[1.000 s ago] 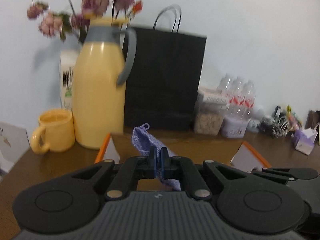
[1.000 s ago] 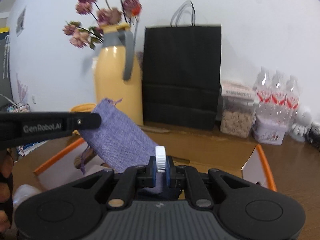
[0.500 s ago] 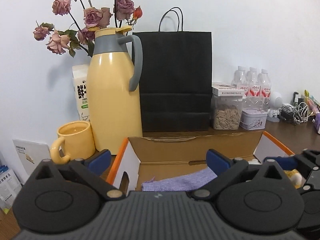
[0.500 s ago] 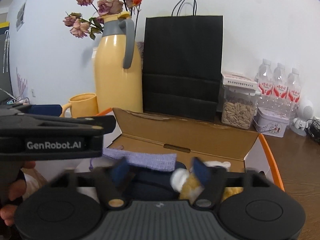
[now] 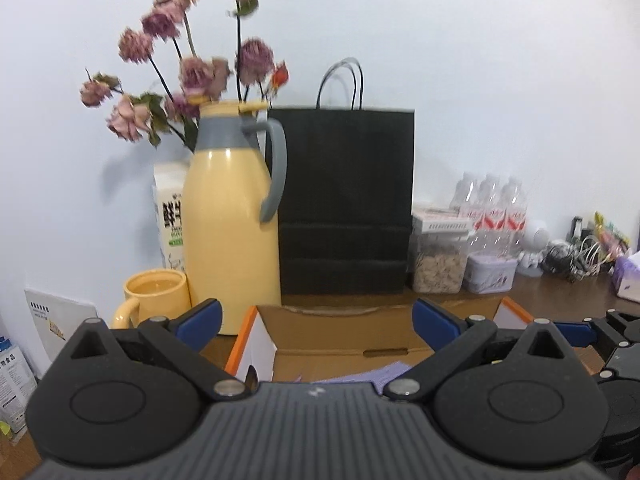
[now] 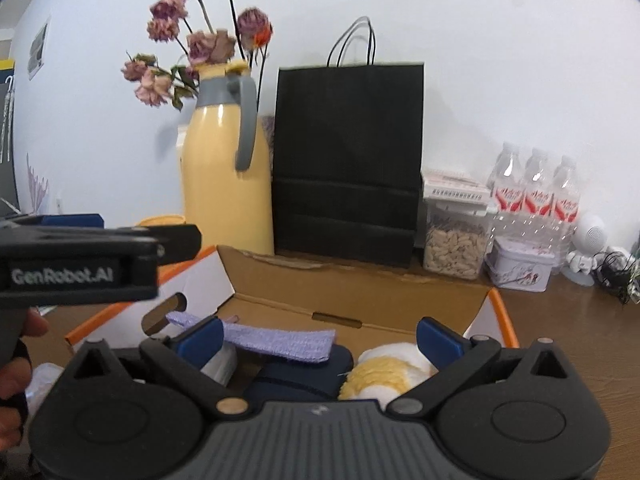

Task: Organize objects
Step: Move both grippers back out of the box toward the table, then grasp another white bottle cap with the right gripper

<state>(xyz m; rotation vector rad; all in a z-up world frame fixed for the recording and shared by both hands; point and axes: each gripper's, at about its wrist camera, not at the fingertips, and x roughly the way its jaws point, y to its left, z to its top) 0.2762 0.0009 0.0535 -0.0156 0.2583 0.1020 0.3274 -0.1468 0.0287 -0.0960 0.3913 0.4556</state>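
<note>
An open cardboard box with orange edges stands on the brown table, seen too in the left wrist view. Inside lie a flat purple fabric pouch, a navy item and a yellow-and-white soft item. My right gripper hovers over the box's near side, its jaws opening with nothing pressed between them. My left gripper stands open and empty above the box's left part, the pouch just below it. It also shows in the right wrist view as a black bar, the left gripper, held by a hand.
Behind the box stand a yellow thermos jug with dried flowers behind it, a yellow mug, a milk carton and a black paper bag. To the right are a seed jar, water bottles, a tin and cables.
Both grippers went from shut to open. The left let go of the purple pouch and the right let go of a white-capped item; both things now lie in the box. The left gripper drew back.
</note>
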